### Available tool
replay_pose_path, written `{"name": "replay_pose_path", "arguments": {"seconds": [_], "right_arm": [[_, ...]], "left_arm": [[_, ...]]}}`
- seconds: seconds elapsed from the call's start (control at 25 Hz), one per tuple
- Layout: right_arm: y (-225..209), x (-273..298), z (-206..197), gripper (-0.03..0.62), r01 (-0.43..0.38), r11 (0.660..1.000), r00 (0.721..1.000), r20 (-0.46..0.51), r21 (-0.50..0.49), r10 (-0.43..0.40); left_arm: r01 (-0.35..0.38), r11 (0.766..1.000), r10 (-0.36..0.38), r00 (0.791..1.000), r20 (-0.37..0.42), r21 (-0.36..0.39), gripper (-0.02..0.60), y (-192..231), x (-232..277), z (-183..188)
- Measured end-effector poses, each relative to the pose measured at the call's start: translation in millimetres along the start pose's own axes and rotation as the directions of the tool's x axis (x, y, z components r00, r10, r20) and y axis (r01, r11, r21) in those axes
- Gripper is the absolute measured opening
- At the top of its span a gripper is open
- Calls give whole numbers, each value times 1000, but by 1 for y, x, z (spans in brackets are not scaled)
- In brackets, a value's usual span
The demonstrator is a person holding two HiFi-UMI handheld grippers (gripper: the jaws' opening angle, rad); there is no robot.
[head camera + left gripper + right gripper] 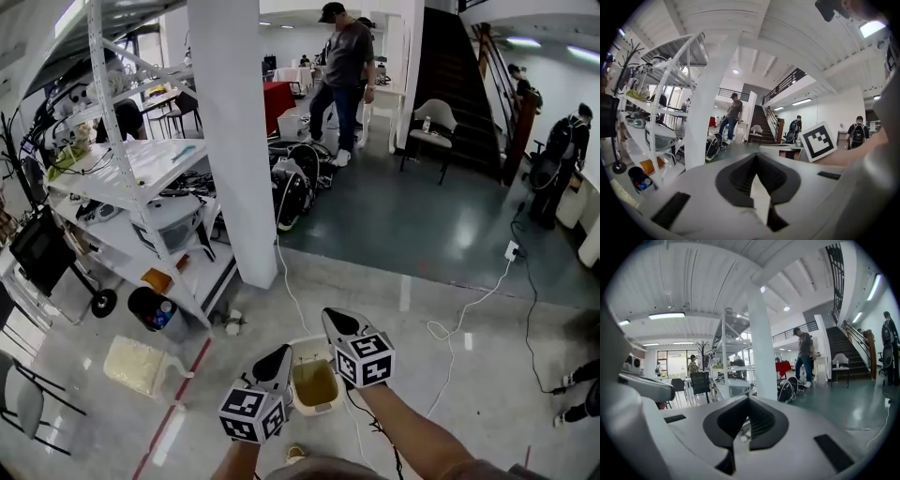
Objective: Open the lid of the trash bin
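On the pale concrete floor, just in front of the person: small white trash bin [319, 409], tan inside its rim. From the steep head view I cannot tell whether that tan face is a liner in an open bin or a lid lying flat.

Left gripper [281, 354]: held low, nose pointing up-frame, tip overlapping the bin's left rim in the head view. Height above the bin not readable. In its own view [757, 157] the jaws meet at the tips, nothing between them; only bare floor shows through the slit behind the tips.

Right gripper [334, 319]: marker cube [366, 360] just right of the bin, tip reaching past the bin's far rim. Its own view [749, 399] shows the jaws together as well, gripping nothing. Neither gripper visibly touches the bin.

Surroundings:
- white pillar [234, 131] beyond the bin
- white shelf rack [141, 183] left of the pillar, cluttered
- black bucket [150, 307] at the rack's foot
- pale yellow padded bag [136, 366] on the floor to the left
- white cable [469, 309] trailing across the floor to the right
- standing person [347, 66] in the background, near a dark staircase [459, 75]
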State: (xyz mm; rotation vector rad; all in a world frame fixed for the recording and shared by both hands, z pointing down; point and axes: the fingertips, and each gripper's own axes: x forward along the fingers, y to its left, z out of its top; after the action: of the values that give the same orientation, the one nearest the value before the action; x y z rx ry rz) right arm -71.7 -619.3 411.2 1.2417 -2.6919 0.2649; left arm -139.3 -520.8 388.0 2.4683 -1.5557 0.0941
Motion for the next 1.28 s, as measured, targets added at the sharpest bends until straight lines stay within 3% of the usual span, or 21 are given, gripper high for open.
{"name": "replay_pose_path", "arguments": {"seconds": [0.32, 0.6, 0.84, 1.28], "right_arm": [[34, -74, 44, 34, -53, 998, 986, 155, -24, 56], [44, -105, 35, 34, -11, 998, 984, 179, -59, 21], [54, -117, 22, 34, -3, 1000, 980, 200, -27, 8], [50, -113, 11, 32, 12, 1000, 981, 196, -19, -8]], "left_arm": [[7, 999, -9, 999, 40, 43, -14, -9, -11, 15], [1, 998, -5, 997, 73, 62, -14, -9, -20, 11], [13, 999, -18, 995, 97, 51, -14, -13, -23, 12], [22, 998, -27, 997, 76, 63, -14, -10, -22, 3]]}}
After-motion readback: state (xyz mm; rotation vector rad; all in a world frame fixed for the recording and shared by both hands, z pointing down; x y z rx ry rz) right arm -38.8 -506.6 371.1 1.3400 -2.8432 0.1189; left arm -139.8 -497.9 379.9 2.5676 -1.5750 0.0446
